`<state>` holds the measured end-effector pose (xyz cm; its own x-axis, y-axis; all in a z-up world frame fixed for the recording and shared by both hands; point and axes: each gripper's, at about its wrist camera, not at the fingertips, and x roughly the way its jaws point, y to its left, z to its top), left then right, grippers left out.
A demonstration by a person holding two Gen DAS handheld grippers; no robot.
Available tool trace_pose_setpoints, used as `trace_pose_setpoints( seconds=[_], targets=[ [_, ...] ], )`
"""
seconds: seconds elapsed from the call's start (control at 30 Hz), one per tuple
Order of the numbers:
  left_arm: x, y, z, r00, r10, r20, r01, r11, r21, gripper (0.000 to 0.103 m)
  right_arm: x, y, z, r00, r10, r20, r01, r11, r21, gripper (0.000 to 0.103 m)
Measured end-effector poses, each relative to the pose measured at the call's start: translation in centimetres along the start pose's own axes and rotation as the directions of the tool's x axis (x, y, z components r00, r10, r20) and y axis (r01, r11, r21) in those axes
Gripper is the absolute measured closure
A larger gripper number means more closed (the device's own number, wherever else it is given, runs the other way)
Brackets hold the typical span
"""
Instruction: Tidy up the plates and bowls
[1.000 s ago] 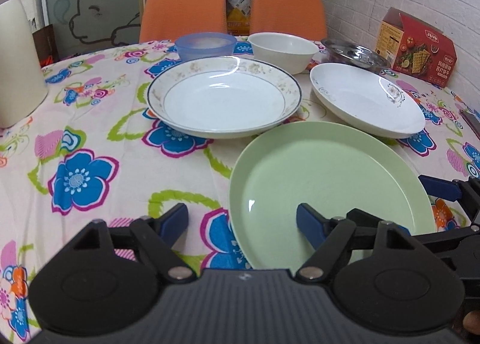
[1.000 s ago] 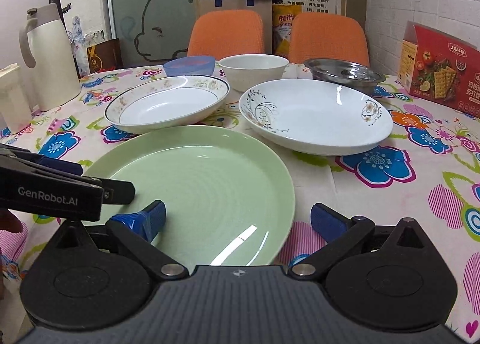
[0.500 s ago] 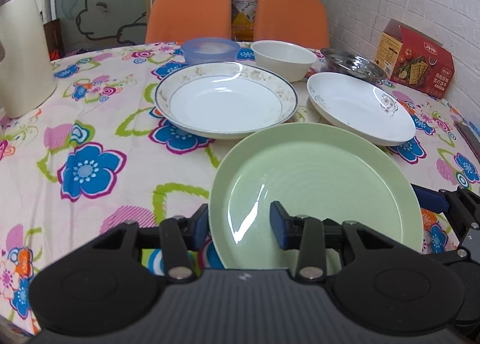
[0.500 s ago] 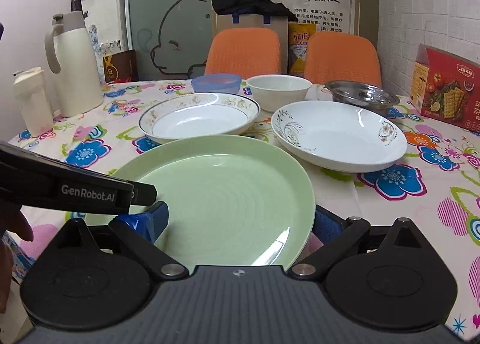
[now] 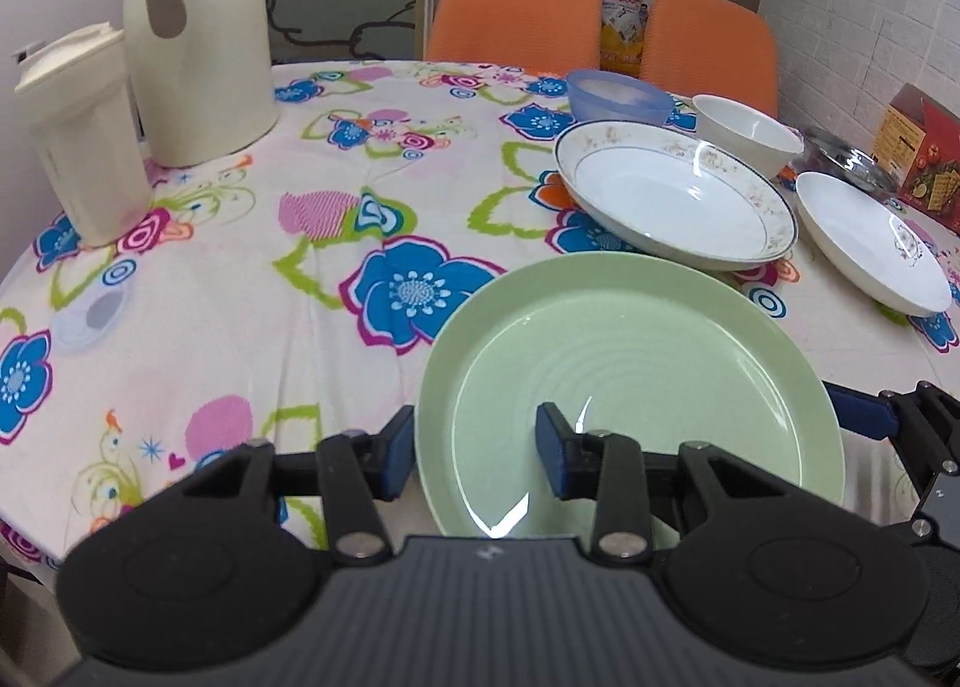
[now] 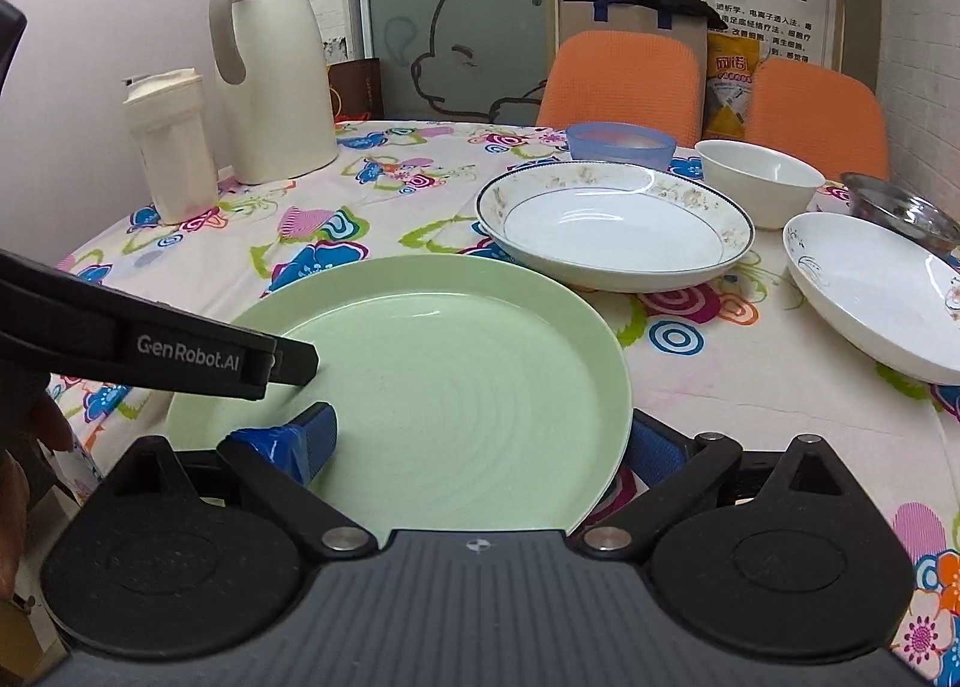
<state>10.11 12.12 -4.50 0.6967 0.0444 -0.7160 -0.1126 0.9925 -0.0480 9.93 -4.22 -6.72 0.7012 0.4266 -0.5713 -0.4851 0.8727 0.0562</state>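
Straddling the near-left rim of the green plate, the left gripper has one blue-padded finger outside the rim and the other over the plate's inner surface; the gap between the fingers is narrow, but whether the pads actually press the rim cannot be told, since the contact lies behind the edge. The right gripper brackets the plate's opposite side with its fingers set wide apart, the left pad resting over the plate's face and the right pad mostly hidden behind the rim, so no grip is evident. The plate sits low over the near part of the counter, its closest edge cut off by both gripper bodies, and whether it touches the flowered cloth is unclear. Beyond it rest a gold-rimmed white dish, a white dish with a floral sprig cut off at the frame edge in the right view, a white bowl, a blue bowl and a metal bowl half out of frame. A cream jug and a smaller cream container stand at the far left. A hand shows only as a dark sliver at the left border.
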Motion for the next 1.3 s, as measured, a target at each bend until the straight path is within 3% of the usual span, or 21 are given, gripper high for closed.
trace_pose_setpoints(
  seconds=[0.17, 0.2, 0.23, 0.27, 0.37, 0.5, 0.6, 0.8, 1.0, 1.2, 1.3],
  targets=[
    [0.6, -0.1, 0.5, 1.0, -0.01, 0.009, 0.01, 1.0, 0.011, 0.066, 0.1, -0.6, 0.1, 1.0, 0.013, -0.019, -0.013, 1.0, 0.004, 0.015],
    [0.6, 0.1, 0.6, 1.0, -0.02, 0.011, 0.02, 1.0, 0.007, 0.062, -0.1, -1.0, 0.2, 0.999, 0.032, -0.021, -0.031, 0.999, 0.016, 0.016],
    [0.5, 0.5, 0.7, 1.0, -0.02, 0.019, 0.021, 1.0, -0.002, 0.041, -0.5, -1.7, 0.3, 0.999, 0.047, -0.018, -0.046, 0.998, 0.048, 0.016],
    [0.1, 1.0, 0.8, 0.999, -0.016, 0.038, 0.017, 1.0, -0.012, 0.036, -1.2, -2.6, 0.5, 0.999, 0.051, 0.001, -0.051, 0.995, 0.087, 0.016],
    [-1.0, 2.5, 2.0, 0.996, -0.003, 0.092, 0.007, 0.999, -0.04, 0.036, -2.8, -5.4, 1.9, 0.997, 0.026, 0.069, -0.037, 0.986, 0.165, 0.016],
    [-0.8, 3.8, 5.4, 0.991, -0.007, 0.133, 0.016, 0.998, -0.066, 0.033, -1.5, -7.7, 5.0, 0.996, -0.02, 0.083, 0.006, 0.987, 0.162, 0.015],
    [0.5, 3.6, 7.8, 0.991, -0.004, 0.137, 0.011, 0.999, -0.046, 0.033, 0.8, -8.8, 6.8, 0.998, 0.006, 0.06, -0.016, 0.984, 0.177, 0.015],
    [5.5, 2.1, 11.3, 0.996, -0.072, 0.053, 0.072, 0.997, -0.006, 0.032, 5.3, -10.0, 7.6, 0.999, 0.045, -0.029, -0.037, 0.969, 0.242, 0.015],
    [10.4, -0.2, 14.2, 0.988, -0.155, -0.019, 0.156, 0.987, 0.044, 0.032, 7.9, -10.3, 8.2, 0.997, 0.021, -0.071, -0.003, 0.971, 0.241, 0.014],
    [13.0, -1.5, 15.0, 0.989, -0.138, -0.058, 0.143, 0.985, 0.101, 0.032, 9.1, -9.5, 8.9, 0.994, -0.043, -0.098, 0.06, 0.982, 0.178, 0.013],
    [12.8, -1.0, 15.1, 0.991, -0.122, -0.049, 0.127, 0.986, 0.111, 0.032, 9.5, -9.5, 9.3, 0.995, -0.007, -0.095, 0.023, 0.986, 0.166, 0.013]
  ],
)
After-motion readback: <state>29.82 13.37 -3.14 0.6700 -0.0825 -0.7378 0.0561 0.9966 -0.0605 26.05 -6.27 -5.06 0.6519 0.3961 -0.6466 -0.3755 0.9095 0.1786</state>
